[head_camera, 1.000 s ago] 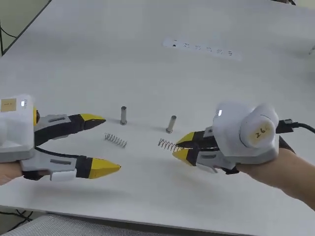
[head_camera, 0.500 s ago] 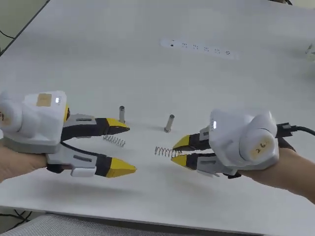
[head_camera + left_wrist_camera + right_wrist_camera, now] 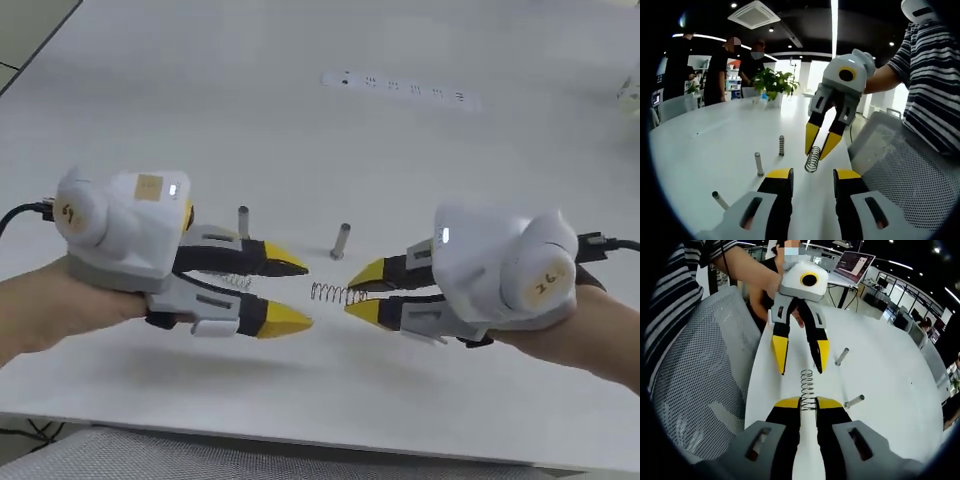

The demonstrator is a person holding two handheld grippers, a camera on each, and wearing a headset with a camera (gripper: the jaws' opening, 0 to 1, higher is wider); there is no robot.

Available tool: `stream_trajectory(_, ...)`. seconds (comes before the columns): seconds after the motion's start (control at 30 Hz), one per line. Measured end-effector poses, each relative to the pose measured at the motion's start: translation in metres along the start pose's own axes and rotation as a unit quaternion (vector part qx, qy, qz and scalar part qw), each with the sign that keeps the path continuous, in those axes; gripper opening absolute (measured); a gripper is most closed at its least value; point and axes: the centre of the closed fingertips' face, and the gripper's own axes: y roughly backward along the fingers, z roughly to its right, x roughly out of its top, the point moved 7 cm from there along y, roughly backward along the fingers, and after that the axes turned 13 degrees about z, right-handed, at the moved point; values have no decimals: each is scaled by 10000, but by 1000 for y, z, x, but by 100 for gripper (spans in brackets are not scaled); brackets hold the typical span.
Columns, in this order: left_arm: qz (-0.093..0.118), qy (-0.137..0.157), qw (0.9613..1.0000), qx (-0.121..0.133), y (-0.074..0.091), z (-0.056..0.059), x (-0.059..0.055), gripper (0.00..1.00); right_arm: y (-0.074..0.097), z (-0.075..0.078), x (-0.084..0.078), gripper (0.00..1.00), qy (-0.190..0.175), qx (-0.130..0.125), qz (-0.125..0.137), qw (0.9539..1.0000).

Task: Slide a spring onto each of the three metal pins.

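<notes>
left gripper (image 3: 291, 292): just left of the held spring (image 3: 328, 293), jaws wide and empty, tips facing its free end.
loose spring (image 3: 232, 281): on the table (image 3: 300, 150), left of the held spring, partly hidden behind your left gripper.
far pin (image 3: 243, 220): upright and bare, left of and beyond the held spring.
held spring: lying level and apparently clear of the table. One end is pinched in your right gripper (image 3: 362, 292), the other is free.
near pin (image 3: 341, 241): upright and bare, just beyond the held spring. Likely your first target.
right gripper: just right of the held spring, jaws narrow, clamped on its end coils.
step: looks like a regrip or line-up before threading.
how: bring the spring's axis onto the pin's axis first. If your left takes it, pinch only a few coils, lightly, so you don't flatten the bore. Lower straight down. Side load may tip the pin.
</notes>
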Motion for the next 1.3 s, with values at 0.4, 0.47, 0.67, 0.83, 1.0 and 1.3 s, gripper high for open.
stream_trajectory(0.4, 135, 66, 9997, -194, -17, 2, 2, 24, 5, -4, 1, 13, 32, -30, 72, 10000)
stream_trajectory(0.47, 160, 73, 9996, -205, -18, 2, 3, 22, 6, -4, 2, 13, 44, -49, 86, 9999)
stream_trajectory(0.67, 209, 110, 9995, -197, -19, 2, 3, 17, 7, -4, 3, 13, 77, -67, 89, 9999)
stream_trajectory(0.83, 181, 82, 9995, -229, -18, 3, 2, 9, 7, -5, 4, 12, 77, -65, 97, 9999)
stream_trajectory(1.0, 194, 54, 9995, -230, -17, 4, 3, 9, 8, -5, 5, 12, 91, -73, 88, 9999)
stream_trajectory(1.3, 225, 90, 9994, -267, -17, 5, 6, 8, 10, -5, 5, 13, 29, -87, 113, 9999)
